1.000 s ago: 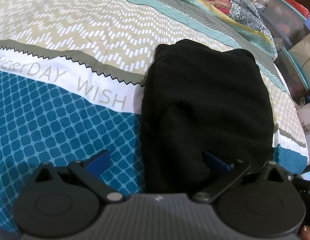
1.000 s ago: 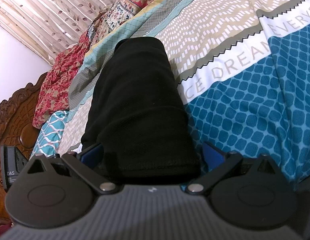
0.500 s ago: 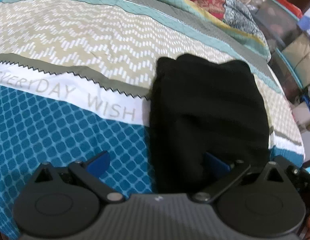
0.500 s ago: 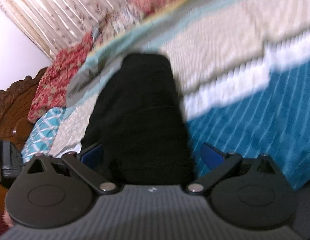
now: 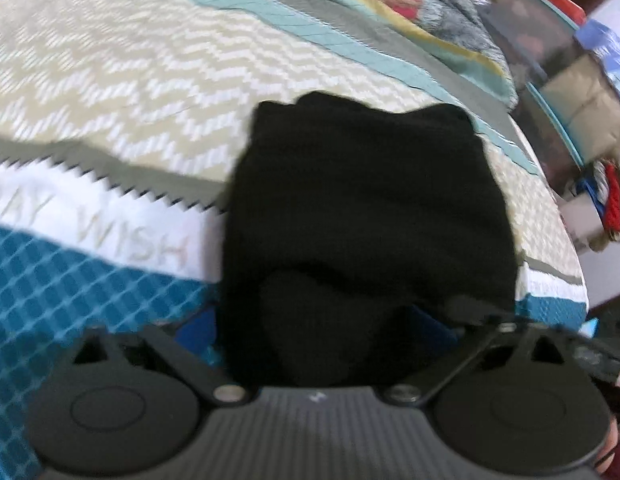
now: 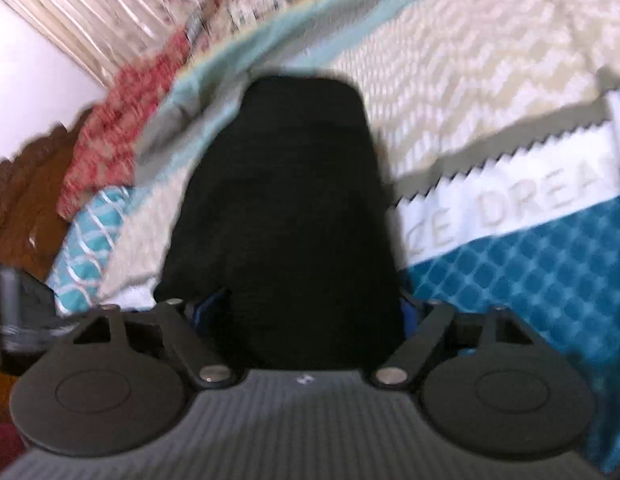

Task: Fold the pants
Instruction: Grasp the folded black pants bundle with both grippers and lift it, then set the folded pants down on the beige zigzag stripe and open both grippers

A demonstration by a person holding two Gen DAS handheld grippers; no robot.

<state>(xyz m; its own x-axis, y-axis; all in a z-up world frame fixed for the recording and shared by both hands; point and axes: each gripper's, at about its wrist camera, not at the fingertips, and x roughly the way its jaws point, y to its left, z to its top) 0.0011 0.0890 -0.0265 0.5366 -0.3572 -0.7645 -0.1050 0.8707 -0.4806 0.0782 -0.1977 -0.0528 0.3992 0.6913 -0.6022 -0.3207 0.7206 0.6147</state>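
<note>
Black pants point(image 5: 361, 208) lie folded into a thick rectangle on the patterned bedspread point(image 5: 110, 80). My left gripper point(image 5: 321, 328) is open with its blue fingers on either side of the near end of the pants. The pants point(image 6: 286, 208) also fill the middle of the right wrist view, stretching away from me. My right gripper point(image 6: 306, 312) is open, its blue fingers straddling the near edge of the fabric. Both views are blurred. The fingertips are mostly hidden by the cloth.
The bedspread point(image 6: 509, 80) has teal, white and beige bands with printed words. Red floral pillows point(image 6: 122, 120) and a carved wooden headboard point(image 6: 26, 200) lie to the left in the right wrist view. Boxes and clutter point(image 5: 569, 80) stand beyond the bed's right edge.
Both grippers have moved forward over the near end of the pants, so the fabric now lies between the fingers. Both views have turned blurry with motion.
</note>
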